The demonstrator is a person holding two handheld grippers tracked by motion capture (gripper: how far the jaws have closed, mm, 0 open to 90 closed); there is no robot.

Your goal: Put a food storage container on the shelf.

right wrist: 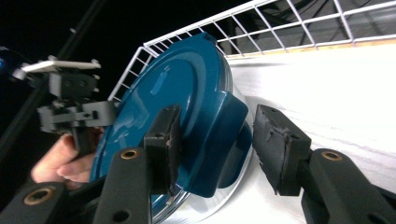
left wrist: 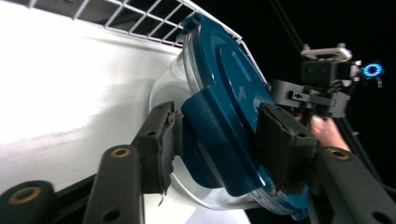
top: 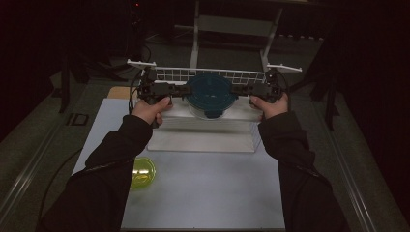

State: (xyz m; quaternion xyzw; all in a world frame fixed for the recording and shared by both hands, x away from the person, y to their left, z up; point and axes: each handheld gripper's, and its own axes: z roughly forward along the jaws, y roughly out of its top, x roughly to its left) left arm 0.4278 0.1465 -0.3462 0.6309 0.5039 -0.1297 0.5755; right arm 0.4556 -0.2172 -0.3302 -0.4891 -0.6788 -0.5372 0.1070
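My left gripper [left wrist: 212, 140] and right gripper [right wrist: 219, 140] stand parted astride the blue lid's [top: 209, 92] latch tabs; pad contact unclear, container base hidden.

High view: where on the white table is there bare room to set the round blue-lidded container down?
The widest bare stretch of the white table lies between the person's two sleeves, bordered left by the round yellow-green lid and behind by the white tray. It is crowded at the white wire rack, where both grippers flank the round blue-lidded clear container.
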